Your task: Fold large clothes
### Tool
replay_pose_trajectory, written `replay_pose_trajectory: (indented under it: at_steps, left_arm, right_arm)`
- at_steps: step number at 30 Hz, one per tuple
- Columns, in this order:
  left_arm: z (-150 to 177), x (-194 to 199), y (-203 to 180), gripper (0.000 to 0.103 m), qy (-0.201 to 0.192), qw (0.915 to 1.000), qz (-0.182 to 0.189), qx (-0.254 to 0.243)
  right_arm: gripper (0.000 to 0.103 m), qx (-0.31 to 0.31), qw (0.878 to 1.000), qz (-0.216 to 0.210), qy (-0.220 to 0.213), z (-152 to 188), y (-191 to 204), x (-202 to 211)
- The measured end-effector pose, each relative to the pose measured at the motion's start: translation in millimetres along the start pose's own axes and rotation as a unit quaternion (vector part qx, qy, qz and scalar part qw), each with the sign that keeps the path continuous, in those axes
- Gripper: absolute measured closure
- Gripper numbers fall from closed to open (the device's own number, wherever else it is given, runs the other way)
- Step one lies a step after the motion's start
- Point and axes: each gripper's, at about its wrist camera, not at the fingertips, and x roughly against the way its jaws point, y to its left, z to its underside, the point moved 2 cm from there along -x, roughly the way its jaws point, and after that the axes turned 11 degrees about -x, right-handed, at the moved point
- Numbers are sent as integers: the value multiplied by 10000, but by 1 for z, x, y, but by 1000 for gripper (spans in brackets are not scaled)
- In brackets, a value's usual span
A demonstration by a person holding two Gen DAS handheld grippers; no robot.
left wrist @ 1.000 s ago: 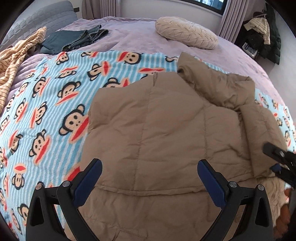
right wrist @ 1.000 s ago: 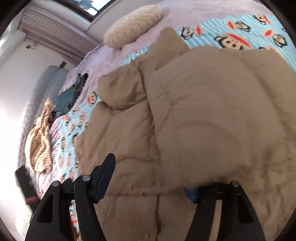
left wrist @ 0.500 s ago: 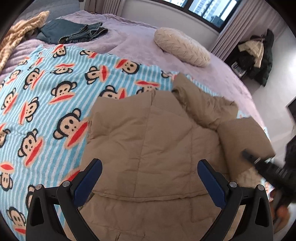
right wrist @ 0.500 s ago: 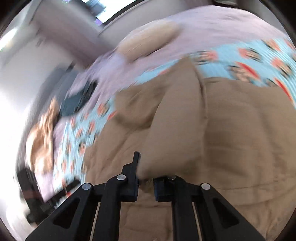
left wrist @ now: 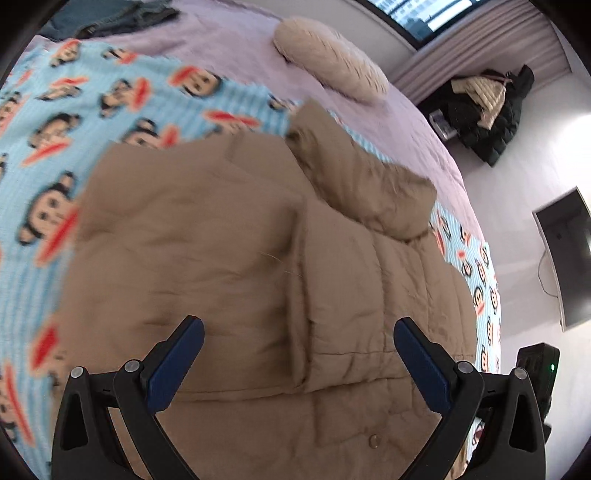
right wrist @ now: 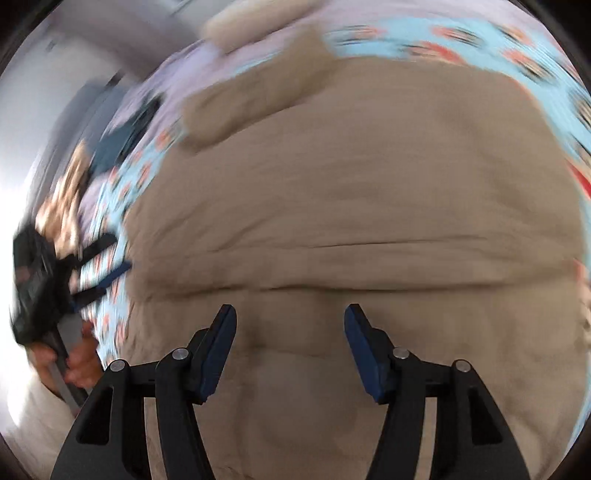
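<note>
A tan puffer jacket (left wrist: 229, 236) lies spread on the monkey-print blanket (left wrist: 55, 122), its hood (left wrist: 354, 170) bunched at the far end. One sleeve (left wrist: 369, 280) lies folded over the jacket's body. My left gripper (left wrist: 298, 325) hovers above the hem, wide open with its jaws closing a little and only jacket fabric below them. In the blurred right wrist view, my right gripper (right wrist: 290, 310) is over the jacket (right wrist: 351, 177), jaws opening, pads off the fabric. The left gripper (right wrist: 96, 269) shows there at the left edge, held by a hand (right wrist: 79, 362).
A cream pillow (left wrist: 332, 59) and dark jeans (left wrist: 110, 14) lie on the purple bed (left wrist: 399, 114) beyond the blanket. Dark coats (left wrist: 487, 107) are piled by the curtain. A black screen (left wrist: 569, 254) stands against the wall at right. A striped garment (right wrist: 62, 192) lies at far left.
The right gripper, shut on the sleeve half a second ago, has let go and opened; the sleeve now lies flat across the jacket. The left gripper's view has swung to the right.
</note>
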Motion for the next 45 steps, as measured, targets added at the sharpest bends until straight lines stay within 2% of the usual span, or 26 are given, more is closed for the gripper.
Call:
replay_pose_trajectory:
  at_steps: [1, 2, 3, 4, 5, 6, 9, 14, 16, 19, 23, 25, 27, 29, 32, 34, 36, 43, 45]
  left_arm:
    - [-1, -5, -4, 28, 58, 10000, 26, -20]
    - [-2, -14, -8, 41, 191, 9998, 51, -53]
    - [-3, -24, -13, 67, 383, 9992, 98, -79]
    - [-2, -28, -15, 81, 447, 9989, 95, -100]
    - [-2, -30, -18, 81, 445, 9989, -9, -155]
    - [-1, -29, -21, 81, 388, 9989, -131, -247]
    - [3, -27, -21, 81, 296, 9959, -622, -588]
    - [11, -36, -13, 81, 406, 9927, -833, -776]
    - [13, -39, -20, 81, 417, 9889, -1031, -989]
    - [14, -29, -23, 81, 377, 9848, -1328, -1052]
    - [14, 4, -18, 81, 194, 9798, -1645, -1121]
    - [11, 19, -17, 81, 98, 9803, -1627, -1116]
    - [6, 28, -18, 81, -2, 9820, -1519, -1122]
    - [-2, 21, -27, 81, -21, 9831, -1417, -1157]
    - [-6, -6, -36, 81, 118, 9817, -1473, -1200]
    - [0, -34, -33, 81, 349, 9781, -1680, -1174]
    - [6, -49, -29, 81, 445, 9769, -1749, -1142]
    - [5, -43, -33, 81, 453, 9735, -1978, -1053]
    - [5, -35, -42, 81, 437, 9726, -2036, -1038]
  right_arm:
    - [38, -238, 9997, 1, -82, -7, -14, 7]
    - [38, -511, 9985, -17, -197, -14, -31, 15]
    - [41, -700, 9970, -46, -321, -19, -43, 24]
    - [47, -784, 9956, -28, -517, -24, -51, 35]
    - [63, -777, 9948, 52, -656, -27, -55, 42]
    - [73, -724, 9940, 180, -794, -30, -59, 50]
    - [80, -653, 9919, 342, -1036, -36, -62, 60]
    - [81, -289, 9910, 656, -1128, -47, -53, 44]
    - [81, -128, 9912, 928, -940, -48, -56, 26]
    - [82, -195, 9913, 998, -832, -46, -64, 17]
    - [81, -173, 9923, 979, -735, -35, -61, 37]
    - [81, 19, 9914, 876, -975, -30, -54, 57]
    - [81, 265, 9865, 980, -1283, -32, -48, 74]
    - [81, 366, 9838, 1077, -1385, -42, -46, 77]
    - [81, 248, 9851, 1252, -1152, -54, -54, 54]
    - [82, 212, 9850, 1467, -886, -55, -63, 32]
    - [82, 287, 9846, 1479, -882, -53, -64, 25]
    - [80, 429, 9848, 1519, -720, -48, -60, 35]
    - [74, 416, 9853, 1518, -666, -43, -59, 44]
